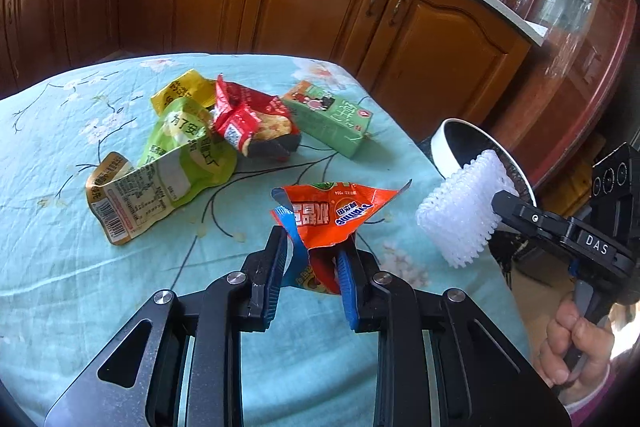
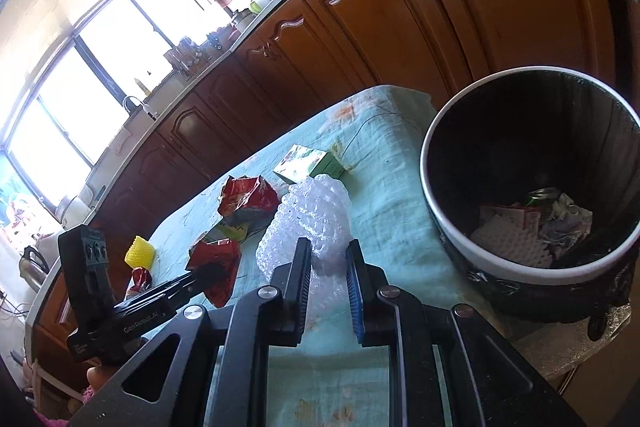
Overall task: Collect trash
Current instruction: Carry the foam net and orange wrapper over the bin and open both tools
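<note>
both jaws clenched: left gripper (image 1: pixel 310 247) on crinkled orange wrapper (image 1: pixel 336 213), right gripper (image 2: pixel 329 259) on knobbly white foam net (image 2: pixel 308 223).

Both wrist views overlook the table (image 1: pixel 60 287).

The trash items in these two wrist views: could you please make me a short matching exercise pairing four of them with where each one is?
Things:
1. orange wrapper
2. white foam netting
3. green carton
4. crumpled paper

Places:
A. lying on the tablecloth
B. between the right gripper's fingers
C. inside the bin
D. between the left gripper's fingers

Pairs: 1-D, 2-B, 3-A, 4-C
</note>
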Available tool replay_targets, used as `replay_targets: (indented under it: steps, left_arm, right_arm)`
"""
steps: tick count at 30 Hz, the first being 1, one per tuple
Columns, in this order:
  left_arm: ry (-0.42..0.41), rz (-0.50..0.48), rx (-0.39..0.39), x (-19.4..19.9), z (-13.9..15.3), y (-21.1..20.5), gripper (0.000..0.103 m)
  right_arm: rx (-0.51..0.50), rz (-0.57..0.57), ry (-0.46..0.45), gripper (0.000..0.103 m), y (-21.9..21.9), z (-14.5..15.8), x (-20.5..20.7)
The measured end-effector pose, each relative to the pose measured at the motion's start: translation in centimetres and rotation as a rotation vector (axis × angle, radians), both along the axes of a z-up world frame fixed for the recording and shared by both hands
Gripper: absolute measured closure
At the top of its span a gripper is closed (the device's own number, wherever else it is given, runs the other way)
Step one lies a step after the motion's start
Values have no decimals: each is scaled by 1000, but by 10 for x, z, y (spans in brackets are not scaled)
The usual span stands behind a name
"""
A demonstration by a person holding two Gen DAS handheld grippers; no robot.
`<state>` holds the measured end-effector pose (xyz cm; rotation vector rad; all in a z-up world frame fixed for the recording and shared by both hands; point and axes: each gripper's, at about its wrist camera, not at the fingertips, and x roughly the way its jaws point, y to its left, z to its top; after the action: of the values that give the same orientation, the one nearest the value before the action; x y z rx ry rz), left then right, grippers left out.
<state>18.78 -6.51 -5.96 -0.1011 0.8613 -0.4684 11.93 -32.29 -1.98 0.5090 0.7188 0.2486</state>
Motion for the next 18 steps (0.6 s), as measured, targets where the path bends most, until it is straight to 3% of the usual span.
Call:
replay_targets:
  steps: [18]
  left_arm:
    - [-37,-161,10,-13,21,-86,80]
  right_arm:
    - [-9,-156,-25,86,-72,6,-38]
